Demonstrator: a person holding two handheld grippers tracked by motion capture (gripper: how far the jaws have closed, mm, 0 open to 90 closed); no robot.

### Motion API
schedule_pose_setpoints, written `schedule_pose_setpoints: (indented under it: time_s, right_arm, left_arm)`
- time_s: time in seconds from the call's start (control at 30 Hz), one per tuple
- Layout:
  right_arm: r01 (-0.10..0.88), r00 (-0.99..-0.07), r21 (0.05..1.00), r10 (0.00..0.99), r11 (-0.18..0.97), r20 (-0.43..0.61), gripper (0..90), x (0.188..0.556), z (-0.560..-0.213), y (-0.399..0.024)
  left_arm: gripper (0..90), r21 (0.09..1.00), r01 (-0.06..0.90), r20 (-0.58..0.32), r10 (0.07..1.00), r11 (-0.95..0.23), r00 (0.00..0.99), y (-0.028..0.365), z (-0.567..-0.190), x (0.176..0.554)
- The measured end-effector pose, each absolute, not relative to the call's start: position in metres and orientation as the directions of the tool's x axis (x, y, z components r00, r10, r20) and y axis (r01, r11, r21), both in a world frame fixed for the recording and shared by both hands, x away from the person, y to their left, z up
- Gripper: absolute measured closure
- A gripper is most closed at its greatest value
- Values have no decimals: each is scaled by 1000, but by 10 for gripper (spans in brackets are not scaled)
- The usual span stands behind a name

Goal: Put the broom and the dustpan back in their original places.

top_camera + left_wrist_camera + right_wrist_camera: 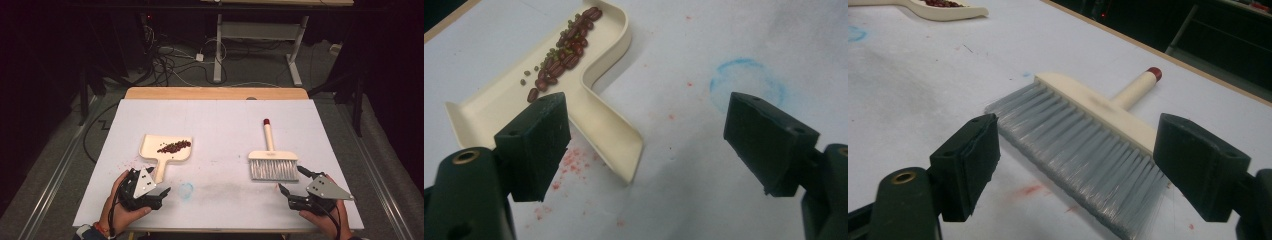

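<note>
The left gripper hangs wide open and empty just short of the dustpan handle, apparently lined up to grasp it. The right gripper, equally spread and empty, faces the brush bristles. The left gripper view reveals green beans among the red, unclear from above.

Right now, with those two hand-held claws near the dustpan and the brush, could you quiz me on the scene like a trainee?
1. True or false: the beans lie loose on the white table cover.
2. Which tool lies nearest the right gripper? A. dustpan B. brush C. sponge
3. Fill in: the left gripper has its fingers ____.

Key: 1 false, they sit in the dustpan; 2 B; 3 open.
</note>
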State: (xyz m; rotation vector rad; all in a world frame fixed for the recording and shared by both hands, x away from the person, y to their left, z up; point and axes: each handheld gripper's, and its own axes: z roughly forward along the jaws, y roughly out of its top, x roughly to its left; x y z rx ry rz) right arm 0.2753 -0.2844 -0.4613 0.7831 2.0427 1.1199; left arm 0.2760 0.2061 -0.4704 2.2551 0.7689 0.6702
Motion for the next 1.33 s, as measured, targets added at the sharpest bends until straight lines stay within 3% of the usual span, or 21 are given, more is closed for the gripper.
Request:
schedule_pose_setpoints:
  time_s: [0.3, 1.33]
  right_arm:
    - [143, -587, 889, 760, 434, -277, 204, 271, -457, -283]
    - [164, -592, 878, 757, 449, -277, 203, 273, -458, -281]
  left_arm:
    - [187, 716, 336, 251, 674, -613, 695, 206, -470, 276]
    - [187, 716, 334, 252, 672, -614, 696, 204, -469, 278]
